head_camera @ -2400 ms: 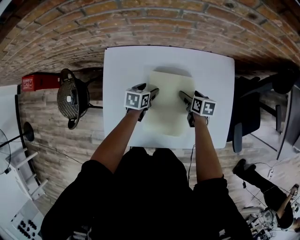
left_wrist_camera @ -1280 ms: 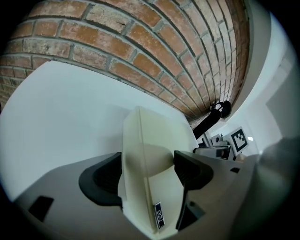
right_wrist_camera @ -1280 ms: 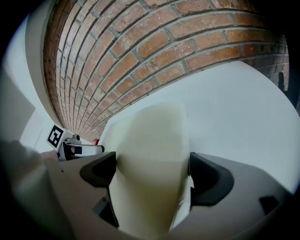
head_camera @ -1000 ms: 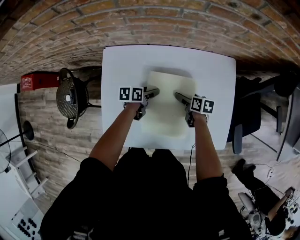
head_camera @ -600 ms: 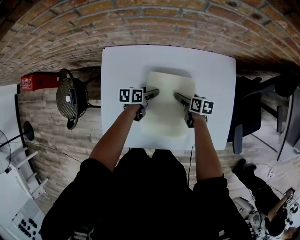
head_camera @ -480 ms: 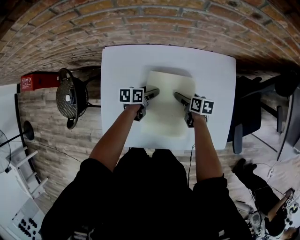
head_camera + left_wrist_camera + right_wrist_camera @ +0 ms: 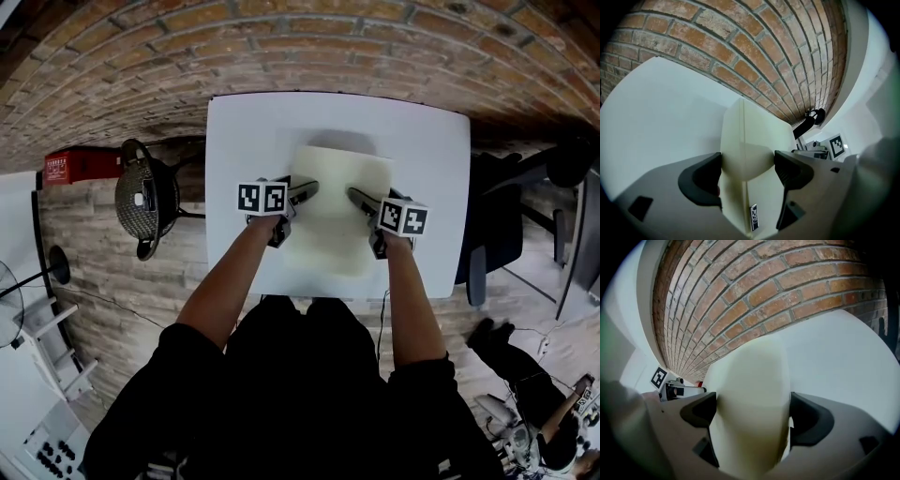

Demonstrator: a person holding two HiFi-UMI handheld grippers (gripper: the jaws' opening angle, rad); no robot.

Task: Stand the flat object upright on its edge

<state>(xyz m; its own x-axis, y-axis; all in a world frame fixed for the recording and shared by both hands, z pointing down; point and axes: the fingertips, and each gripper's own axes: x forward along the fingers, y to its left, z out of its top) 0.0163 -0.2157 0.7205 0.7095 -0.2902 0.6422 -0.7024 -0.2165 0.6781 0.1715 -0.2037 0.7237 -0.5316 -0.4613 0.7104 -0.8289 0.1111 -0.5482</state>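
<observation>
A cream flat slab (image 7: 336, 225) lies lengthwise at the middle of the white table (image 7: 239, 141), with a shadow beyond its far edge. My left gripper (image 7: 305, 191) holds its left side, and my right gripper (image 7: 359, 196) holds its right side. In the left gripper view the slab (image 7: 752, 126) fills the gap of the left gripper (image 7: 747, 164), jaws pressed on both faces. The right gripper (image 7: 752, 411) likewise clamps the slab (image 7: 750, 376). Whether the slab's underside touches the table is hidden.
A brick wall (image 7: 309, 47) runs behind the table. A black wire basket (image 7: 141, 197) and a red box (image 7: 70, 164) sit on the wooden floor at the left. A dark chair (image 7: 497, 225) stands close to the table's right edge.
Both grippers have closed in over the slab's side edges, the left marker cube turning and shifting left. In the last half second the hold and the slab barely move.
</observation>
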